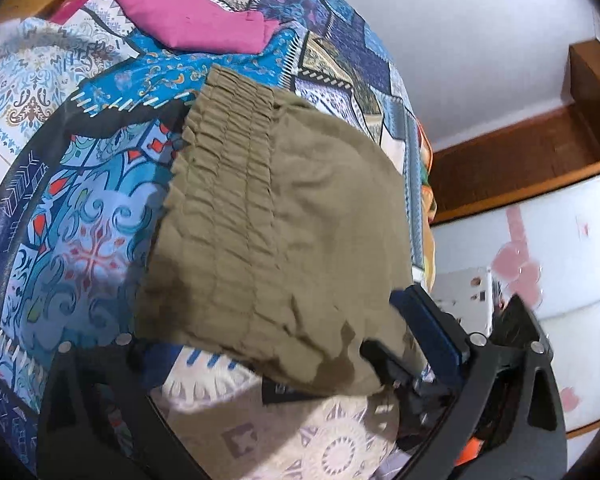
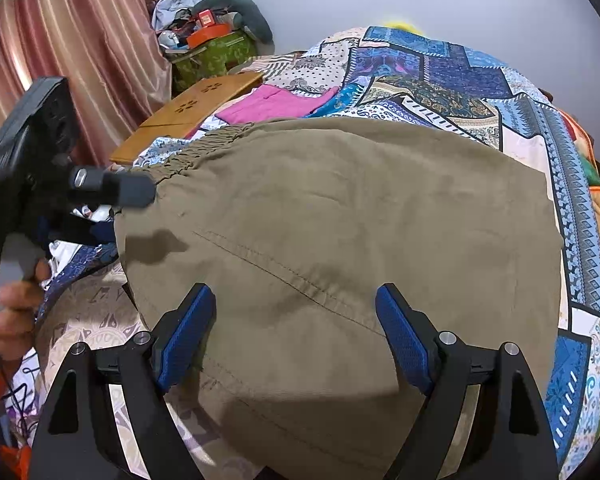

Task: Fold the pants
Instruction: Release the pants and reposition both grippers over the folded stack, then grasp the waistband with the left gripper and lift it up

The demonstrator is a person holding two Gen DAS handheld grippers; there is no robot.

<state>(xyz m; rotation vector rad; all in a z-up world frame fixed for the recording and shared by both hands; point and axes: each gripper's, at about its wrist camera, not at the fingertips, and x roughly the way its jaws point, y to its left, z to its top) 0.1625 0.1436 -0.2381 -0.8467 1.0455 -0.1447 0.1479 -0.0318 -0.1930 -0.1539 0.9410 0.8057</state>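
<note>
The pants (image 2: 332, 248), khaki and folded into a broad pad, lie on a patchwork bedspread (image 2: 480, 76). Their gathered elastic waistband (image 1: 224, 148) is the far-left edge in the right wrist view, and a stitched seam runs diagonally across the top layer.

The right gripper (image 2: 296, 336) hangs over the near part of the pants with its 2 blue-padded fingers (image 2: 188, 332) spread wide. Cloth fills the gap between them, and nothing is pinched. Whether the tips touch the fabric cannot be told.

The left gripper (image 1: 284, 360) sits at the waistband corner nearest the person's left hand (image 2: 8, 316). In its own view the pants drape over the space between its fingers, hiding the left one almost wholly; the right finger's blue pad (image 1: 432, 324) shows just beside the cloth's near-right edge. The fingers stand well apart at their bases, yet whether they pinch the cloth cannot be told, since the fabric covers the tips. From the right wrist view the left gripper is a dark blurred body at the left of the frame, its front end touching or just over the waistband edge.

Beyond the pants, a folded pink cloth (image 1: 196, 20) lies on the bedspread, apart from them. A wooden lap table (image 2: 188, 116) stands at the bed's far-left side, near a striped curtain (image 2: 72, 32) and a green box (image 2: 212, 60) heaped with clutter.
</note>
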